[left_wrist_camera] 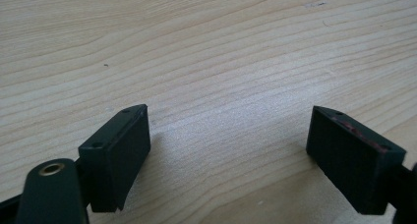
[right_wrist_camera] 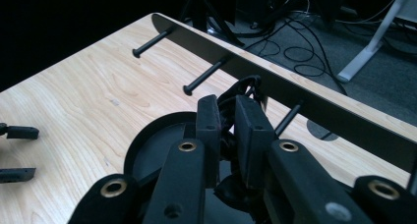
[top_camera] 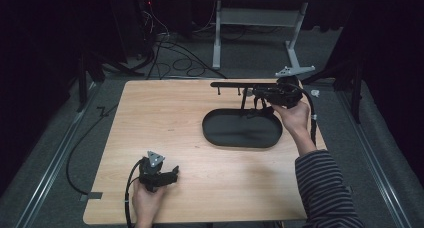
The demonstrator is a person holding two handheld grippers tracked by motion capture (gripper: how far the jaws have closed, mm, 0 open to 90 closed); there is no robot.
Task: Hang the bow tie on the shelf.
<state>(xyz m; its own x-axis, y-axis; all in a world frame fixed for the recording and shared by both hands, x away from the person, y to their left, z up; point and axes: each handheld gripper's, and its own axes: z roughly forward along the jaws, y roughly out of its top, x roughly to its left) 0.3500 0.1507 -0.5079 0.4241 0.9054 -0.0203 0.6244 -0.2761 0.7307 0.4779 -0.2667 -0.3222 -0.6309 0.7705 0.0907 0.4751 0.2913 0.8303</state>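
As we read the high view, the left claw [top_camera: 172,174] lies low on the wooden surface [top_camera: 165,123] near its front edge, held in the person's left hand [top_camera: 146,200], jaws spread and empty. The right claw [top_camera: 260,94] is raised over the far right part of the surface, gripped by the right hand [top_camera: 294,115] in a striped sleeve [top_camera: 322,188]. It sits at a black peg rack [top_camera: 235,84], a horizontal bar on thin legs, just behind a black oval tray [top_camera: 242,128]. The tray looks empty from here.

In the left gripper view, we see both jaws wide apart over bare wood grain [left_wrist_camera: 221,62], nothing between them.

In the right gripper view, we note the right claw [right_wrist_camera: 228,123] pressed nearly together, pinching a dark, cord-like item [right_wrist_camera: 241,89] whose identity we cannot tell. It hangs close to the rack's bar [right_wrist_camera: 275,79], beside the third peg [right_wrist_camera: 287,118]; two other pegs [right_wrist_camera: 201,78] stand free. The tray rim [right_wrist_camera: 147,143] lies below the jaws. The left claw's fingertips [right_wrist_camera: 19,132] show at far left.
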